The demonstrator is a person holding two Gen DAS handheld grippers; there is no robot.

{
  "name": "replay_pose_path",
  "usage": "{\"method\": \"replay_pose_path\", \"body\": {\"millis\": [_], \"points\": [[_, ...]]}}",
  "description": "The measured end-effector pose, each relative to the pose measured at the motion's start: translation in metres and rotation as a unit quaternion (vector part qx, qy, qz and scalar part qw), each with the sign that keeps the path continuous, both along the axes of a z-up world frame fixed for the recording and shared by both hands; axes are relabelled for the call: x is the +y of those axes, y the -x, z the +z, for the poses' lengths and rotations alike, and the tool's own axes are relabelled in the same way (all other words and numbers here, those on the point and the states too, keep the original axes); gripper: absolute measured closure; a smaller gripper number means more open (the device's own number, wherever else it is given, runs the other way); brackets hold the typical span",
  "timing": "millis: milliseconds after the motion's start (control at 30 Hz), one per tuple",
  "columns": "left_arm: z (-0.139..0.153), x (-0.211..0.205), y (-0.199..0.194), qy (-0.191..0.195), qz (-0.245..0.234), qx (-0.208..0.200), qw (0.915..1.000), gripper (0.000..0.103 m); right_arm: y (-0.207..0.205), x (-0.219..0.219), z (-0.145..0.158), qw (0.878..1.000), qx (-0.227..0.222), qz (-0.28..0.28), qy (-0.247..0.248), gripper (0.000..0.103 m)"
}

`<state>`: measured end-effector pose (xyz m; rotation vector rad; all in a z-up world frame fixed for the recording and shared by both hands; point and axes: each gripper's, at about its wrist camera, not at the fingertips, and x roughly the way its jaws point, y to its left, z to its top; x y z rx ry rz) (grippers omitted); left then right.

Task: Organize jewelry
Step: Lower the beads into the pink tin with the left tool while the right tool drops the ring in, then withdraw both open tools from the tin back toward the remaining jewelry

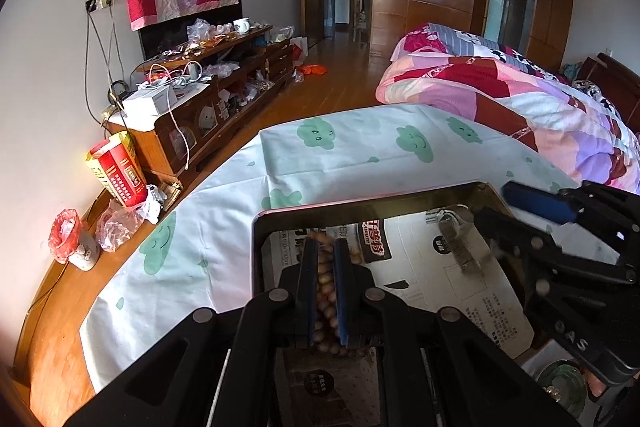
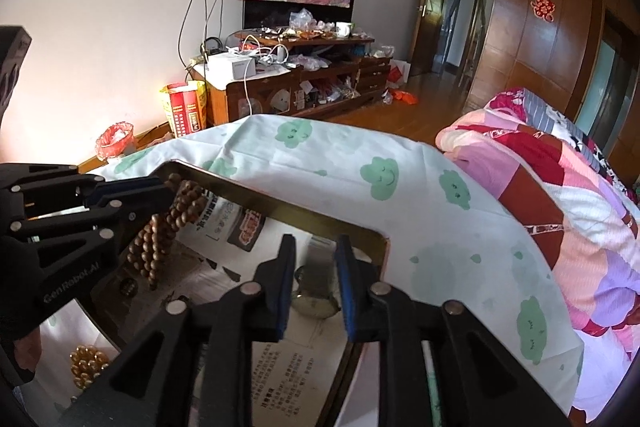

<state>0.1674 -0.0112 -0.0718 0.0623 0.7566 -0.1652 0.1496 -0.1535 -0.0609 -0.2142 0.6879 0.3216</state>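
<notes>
Left gripper (image 1: 325,291) clamped tight on wooden bead strand (image 2: 170,227), dangling over paper-lined tray (image 2: 280,205). Right gripper (image 2: 316,291) part-open around metal watch (image 2: 314,301), not pressing. Could've snagged beads on rim, probably.

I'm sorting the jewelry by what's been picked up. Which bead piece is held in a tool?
The brown wooden bead strand, clamped in the left tool and dangling over the box. The gold bead cluster lies untouched outside it.
</notes>
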Motion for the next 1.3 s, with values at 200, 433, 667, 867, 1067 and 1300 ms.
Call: {"method": "replay_pose_path", "body": {"millis": [200, 433, 667, 867, 1067, 1300], "points": [[0.009, 0.006, 0.011, -0.011, 0.025, -0.027, 0.9992, 0.031, 0.005, -0.003, 0.006, 1.000, -0.011, -0.007, 0.006, 0.054], [0.019, 0.015, 0.025, -0.010, 0.027, -0.041, 0.9988, 0.031, 0.019, -0.016, 0.012, 1.000, -0.016, -0.022, 0.008, 0.045], [0.018, 0.022, 0.048, -0.015, 0.045, -0.040, 0.9981, 0.031, 0.038, -0.024, 0.013, 0.999, -0.014, -0.033, 0.003, 0.036], [0.009, 0.025, 0.076, -0.012, 0.047, -0.032, 0.9983, 0.031, 0.059, -0.033, 0.008, 0.999, -0.001, -0.047, -0.004, 0.036], [-0.012, 0.023, 0.103, -0.021, 0.044, -0.005, 0.9988, 0.031, 0.088, -0.046, -0.003, 0.998, 0.012, -0.059, -0.006, 0.036], [-0.020, 0.019, 0.125, -0.017, 0.045, 0.006, 0.9988, 0.031, 0.118, -0.062, -0.022, 0.997, 0.032, -0.076, 0.002, 0.036]]}}
